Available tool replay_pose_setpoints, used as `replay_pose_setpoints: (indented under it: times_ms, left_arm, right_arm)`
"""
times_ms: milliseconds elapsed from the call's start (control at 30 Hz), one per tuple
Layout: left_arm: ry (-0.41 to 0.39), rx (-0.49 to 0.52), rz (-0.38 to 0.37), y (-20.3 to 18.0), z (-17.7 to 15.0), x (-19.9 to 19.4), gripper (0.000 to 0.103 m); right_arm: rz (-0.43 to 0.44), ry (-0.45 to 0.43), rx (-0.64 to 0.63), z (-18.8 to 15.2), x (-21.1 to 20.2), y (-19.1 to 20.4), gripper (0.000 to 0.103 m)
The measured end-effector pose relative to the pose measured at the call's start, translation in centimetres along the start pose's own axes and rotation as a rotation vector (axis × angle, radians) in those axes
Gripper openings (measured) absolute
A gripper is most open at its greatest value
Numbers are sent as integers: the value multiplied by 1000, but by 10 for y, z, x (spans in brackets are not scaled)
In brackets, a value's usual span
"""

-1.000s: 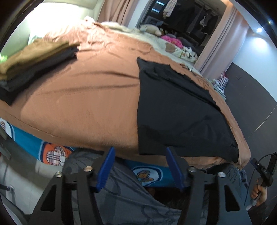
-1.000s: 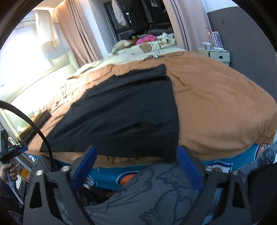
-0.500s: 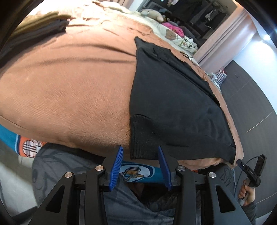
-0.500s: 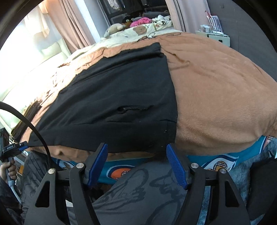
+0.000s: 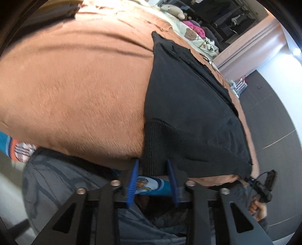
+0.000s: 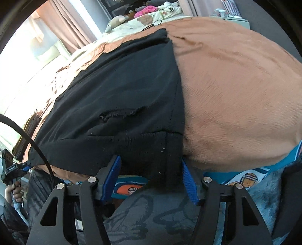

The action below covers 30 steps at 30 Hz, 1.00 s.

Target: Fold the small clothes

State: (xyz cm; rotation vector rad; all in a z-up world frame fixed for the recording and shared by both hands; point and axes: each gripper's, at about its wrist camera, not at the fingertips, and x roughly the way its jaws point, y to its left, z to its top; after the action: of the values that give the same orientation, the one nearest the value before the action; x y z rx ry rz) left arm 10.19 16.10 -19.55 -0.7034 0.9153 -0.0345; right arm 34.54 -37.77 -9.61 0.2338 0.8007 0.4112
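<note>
Soft brown fuzzy blanket (image 5: pixel 75 90) covers a big bed, and that bed fills the space in front of both tools. Far behind it sit pink curtains (image 5: pixel 251 43) and a plush toy (image 5: pixel 172 10) near the pillows.

On the blanket lies a flat black garment with a knitted ribbed band (image 5: pixel 188 105) along its near edge. It looks like a small sweatshirt, but I cannot tell for sure. The ribbed band hangs a little over the side of the bed, right at the tips of the tools.

From the left wrist camera, the left gripper with blue pads (image 5: pixel 152 176) is at the near left corner of the band. Its two pads stand on either side of that corner with a gap between them, so it is not clenched yet. From the right wrist camera, the right gripper with blue pads (image 6: pixel 150 174) is at the near right corner. Its pads are spread wide with the band between them, so it has not pinched either.

I think the step in hand is getting hold of the two bottom corners, before the first fold. The fold itself is not begun.

Next, both tools would need to squeeze shut on the band at the same time. They should catch both layers of cloth, not only the top one. Then they could lift together and carry the near edge away toward the far end, keeping the cloth flat.
</note>
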Motion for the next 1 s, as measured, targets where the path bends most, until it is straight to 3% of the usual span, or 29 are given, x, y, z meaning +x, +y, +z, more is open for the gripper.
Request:
replay_pose_setpoints:
  times_ms: [300, 467, 733, 800, 833, 933, 1000]
  left_arm:
    - [9, -15, -36, -3, 0, 1, 22]
    - [-19, -43, -78, 3, -1, -3, 20]
    - [-45, -104, -155, 9, 2, -4, 20]
    - [-48, -128, -158, 11, 3, -3, 11]
    - [-49, -128, -145, 10, 3, -3, 8]
    - [-52, -118, -124, 5, 3, -6, 4]
    - [-62, -107, -117, 1, 4, -11, 4]
  right_arm:
    - [110, -29, 94, -3, -10, -23, 43]
    - [160, -64, 100, -9, -24, -26, 41]
    - [172, -75, 136, -7, -13, -30, 41]
    - [179, -81, 149, -7, -9, -30, 41]
    - [177, -81, 153, -6, -9, -30, 39]
    - [135, -61, 143, -7, -11, -27, 14]
    - [134, -55, 137, -4, -14, -23, 7]
